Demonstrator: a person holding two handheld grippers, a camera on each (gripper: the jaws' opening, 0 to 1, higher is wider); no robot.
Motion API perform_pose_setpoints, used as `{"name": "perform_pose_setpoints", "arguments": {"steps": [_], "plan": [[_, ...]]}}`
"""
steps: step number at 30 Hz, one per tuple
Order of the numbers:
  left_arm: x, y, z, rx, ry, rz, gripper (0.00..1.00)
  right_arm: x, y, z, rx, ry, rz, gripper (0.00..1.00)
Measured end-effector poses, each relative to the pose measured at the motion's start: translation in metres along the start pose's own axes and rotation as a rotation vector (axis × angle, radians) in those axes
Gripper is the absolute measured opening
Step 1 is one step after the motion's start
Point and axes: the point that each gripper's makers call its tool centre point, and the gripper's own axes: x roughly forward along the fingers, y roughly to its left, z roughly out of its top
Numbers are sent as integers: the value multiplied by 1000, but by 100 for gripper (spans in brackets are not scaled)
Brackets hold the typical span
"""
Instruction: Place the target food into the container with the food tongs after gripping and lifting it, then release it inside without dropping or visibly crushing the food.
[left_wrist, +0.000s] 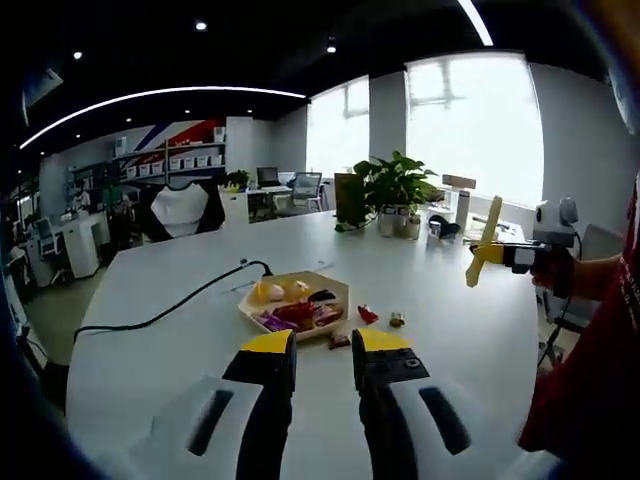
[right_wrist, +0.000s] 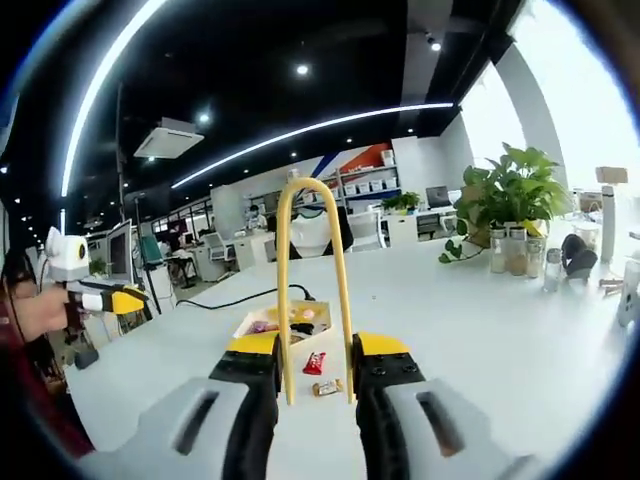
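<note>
Both grippers are held up above a white table (left_wrist: 470, 330), neither touching it. In the left gripper view, the left gripper (left_wrist: 322, 352) levels forward with its two yellow-tipped jaws standing slightly apart and nothing between them. Just beyond its fingertips sits one shallow container (left_wrist: 335, 290) holding mixed foods: yellowish, red, purple and dark pieces, too crowded to count. Just past the right fingertip, three small foods lie loose on the table beside the container: a dark one (left_wrist: 339, 341), a red one (left_wrist: 367, 314) and a brown one (left_wrist: 397, 320). Farther right, the right gripper (left_wrist: 492, 254) is carried by a person's hand (left_wrist: 556, 272), well apart from the left. In the right gripper view, that gripper's jaws clasp the two legs of one pair of yellow food tongs (right_wrist: 312, 280). The tongs stand upright between the fingers, long axis vertical, closed bend uppermost. A red wrapped piece (right_wrist: 315, 362) and a brown one (right_wrist: 326, 386) lie on the table between the tongs' legs, ahead of the fingertips.
</note>
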Motion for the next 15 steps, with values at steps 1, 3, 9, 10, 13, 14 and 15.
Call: {"name": "perform_pose_setpoints", "arguments": {"steps": [1,3,9,10,13,14,15], "plan": [[3,-2,-3,0,14,-16,24,0,0,0,2,-1,0,25],[9,-11,-8,-8,44,-67,24,0,-1,1,3,-3,-1,25],[36,-34,-15,24,104,-172,25,-4,0,5,11,-7,-2,25],[43,-40,-21,22,141,-204,26,-5,0,5,13,-8,-4,25],[58,-47,-27,21,163,-218,27,-7,6,3,8,-2,-9,25],[62,-49,-29,19,168,-221,27,-8,8,2,7,0,-10,25],[67,-51,-30,16,171,-223,27,-9,11,1,7,1,-11,25]]}}
